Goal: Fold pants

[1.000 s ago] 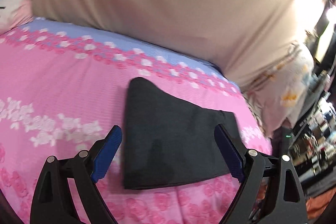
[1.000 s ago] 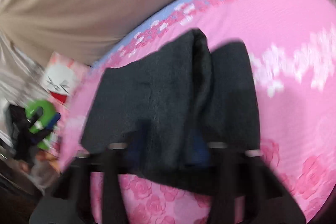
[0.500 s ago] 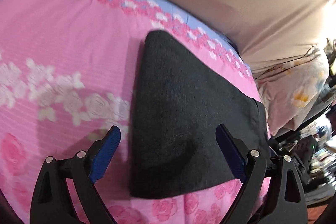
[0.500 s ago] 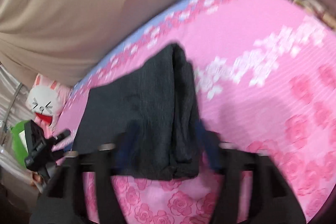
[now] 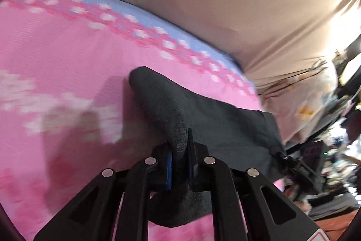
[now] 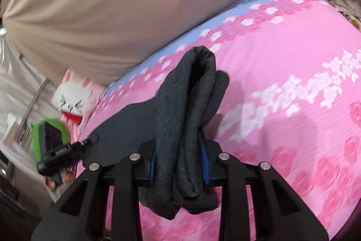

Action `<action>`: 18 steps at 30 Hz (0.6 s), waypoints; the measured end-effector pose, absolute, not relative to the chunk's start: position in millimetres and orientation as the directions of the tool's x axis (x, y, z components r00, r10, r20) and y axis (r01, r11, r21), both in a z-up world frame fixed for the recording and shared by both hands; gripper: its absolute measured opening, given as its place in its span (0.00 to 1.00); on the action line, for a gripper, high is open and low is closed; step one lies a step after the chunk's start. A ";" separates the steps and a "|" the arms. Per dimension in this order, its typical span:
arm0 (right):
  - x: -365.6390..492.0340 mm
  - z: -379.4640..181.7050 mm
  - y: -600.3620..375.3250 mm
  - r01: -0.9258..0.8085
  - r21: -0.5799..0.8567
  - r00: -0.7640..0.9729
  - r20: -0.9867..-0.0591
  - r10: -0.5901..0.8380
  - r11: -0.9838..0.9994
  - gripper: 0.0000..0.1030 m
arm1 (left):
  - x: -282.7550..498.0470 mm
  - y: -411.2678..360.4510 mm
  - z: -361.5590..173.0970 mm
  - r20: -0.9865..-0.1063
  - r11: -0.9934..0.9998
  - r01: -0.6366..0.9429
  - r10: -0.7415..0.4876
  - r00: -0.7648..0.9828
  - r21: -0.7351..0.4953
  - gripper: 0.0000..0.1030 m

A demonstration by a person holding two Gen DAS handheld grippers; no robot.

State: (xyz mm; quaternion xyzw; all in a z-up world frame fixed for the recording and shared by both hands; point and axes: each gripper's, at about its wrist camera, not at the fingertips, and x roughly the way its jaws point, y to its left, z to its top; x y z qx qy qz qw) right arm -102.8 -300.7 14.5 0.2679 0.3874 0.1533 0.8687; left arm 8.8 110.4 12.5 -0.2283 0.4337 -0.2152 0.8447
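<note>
Left wrist view, left gripper (image 5: 179,164) pinching dark knit pants (image 5: 225,125), right gripper (image 6: 180,164) clamping bunched, seemingly 2-layer folds, pink floral sheet (image 6: 293,49)

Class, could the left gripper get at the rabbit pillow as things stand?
Probably not. The left gripper is shut on the dark pants, so its jaws are full. The rabbit pillow lies at the bed's edge beyond the pants, apart from both grippers.
</note>
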 end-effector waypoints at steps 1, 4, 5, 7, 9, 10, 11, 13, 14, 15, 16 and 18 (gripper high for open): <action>-102.7 2.7 -295.8 -0.051 0.581 0.630 -0.612 0.477 0.812 0.32 | 5.3 117.5 6.6 -0.659 0.820 0.148 -0.539 0.524 -0.553 0.10; -111.5 -37.0 -293.7 0.037 0.546 0.616 -0.672 0.411 0.837 0.49 | -2.2 132.9 -37.9 -0.748 0.859 0.057 -0.475 0.463 -0.510 0.19; -117.6 -34.6 -297.3 0.050 0.564 0.623 -0.662 0.416 0.824 0.54 | -7.9 139.2 -44.1 -0.749 0.860 0.027 -0.458 0.479 -0.509 0.21; -132.2 -21.5 -302.3 0.069 0.547 0.646 -0.661 0.380 0.834 0.55 | -20.9 147.2 -31.0 -0.720 0.862 0.029 -0.440 0.536 -0.506 0.20; -149.9 2.5 -302.1 0.028 0.520 0.674 -0.641 0.367 0.854 0.55 | -35.6 140.8 1.6 -0.681 0.892 0.075 -0.392 0.619 -0.446 0.28; -156.1 11.6 -299.4 0.006 0.513 0.681 -0.631 0.372 0.859 0.55 | -44.3 130.7 20.9 -0.652 0.906 0.127 -0.382 0.655 -0.404 0.38; -159.1 15.6 -297.5 -0.008 0.508 0.681 -0.628 0.377 0.861 0.55 | -50.2 121.0 33.5 -0.632 0.912 0.170 -0.384 0.672 -0.373 0.53; -159.7 14.5 -287.6 -0.038 0.482 0.650 -0.654 0.388 0.876 0.54 | -65.2 83.0 55.2 -0.584 0.897 0.317 -0.441 0.682 -0.308 0.78; -155.8 8.1 -281.4 -0.053 0.476 0.628 -0.668 0.400 0.878 0.47 | -72.6 61.2 58.1 -0.571 0.875 0.391 -0.483 0.663 -0.287 0.84; -151.2 4.0 -274.2 -0.061 0.475 0.609 -0.679 0.410 0.878 0.41 | -75.4 45.9 57.7 -0.569 0.852 0.445 -0.517 0.639 -0.275 0.84; -146.5 -1.1 -269.6 -0.058 0.467 0.599 -0.690 0.405 0.882 0.29 | -80.6 22.5 53.5 -0.580 0.814 0.518 -0.562 0.589 -0.262 0.84; -139.8 -3.7 -269.8 -0.061 0.476 0.594 -0.689 0.415 0.877 0.07 | -86.2 -15.8 41.4 -0.612 0.757 0.607 -0.605 0.510 -0.243 0.84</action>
